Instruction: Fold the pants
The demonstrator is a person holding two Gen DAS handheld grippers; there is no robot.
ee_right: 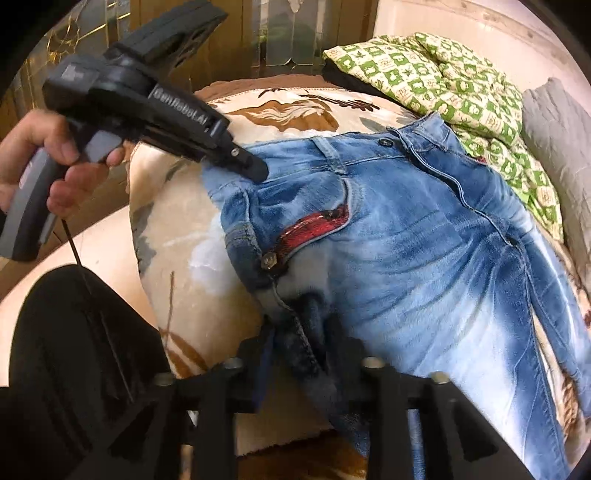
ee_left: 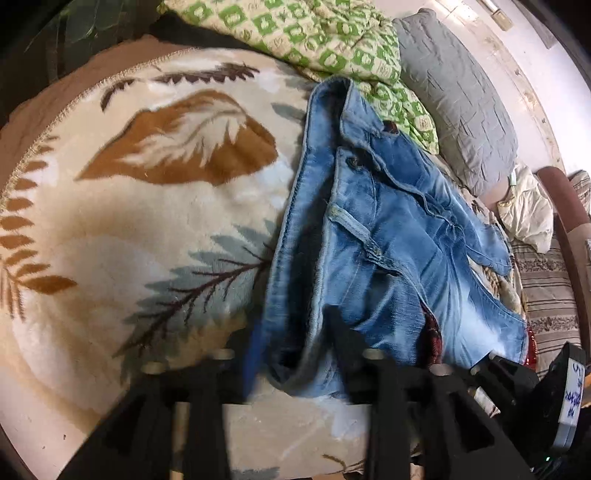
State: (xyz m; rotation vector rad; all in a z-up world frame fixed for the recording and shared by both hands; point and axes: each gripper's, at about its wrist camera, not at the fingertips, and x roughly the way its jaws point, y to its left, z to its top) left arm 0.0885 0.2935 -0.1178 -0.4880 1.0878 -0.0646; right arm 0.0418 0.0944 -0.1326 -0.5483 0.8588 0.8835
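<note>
Light-blue washed jeans (ee_left: 388, 236) lie on a cream leaf-patterned blanket (ee_left: 129, 229), waistband toward the far side. In the left wrist view my left gripper (ee_left: 295, 347) stands open, with a hanging fold of the jeans' side edge between its jaws. In the right wrist view the jeans (ee_right: 424, 240) show a red pocket patch (ee_right: 314, 229). My right gripper (ee_right: 301, 339) is open too, and a dark denim fold at the hip seam lies loosely between its fingers. The left gripper (ee_right: 255, 170), held by a hand (ee_right: 44, 158), points at the waistband's near corner.
A green-and-cream checked quilt (ee_left: 314, 33) is heaped behind the jeans, beside a grey pillow (ee_left: 458, 99). Striped bedding (ee_left: 546, 291) and a white cloth (ee_left: 524, 210) lie to the right. A dark trouser leg (ee_right: 74, 350) of the person stands at the bed's edge.
</note>
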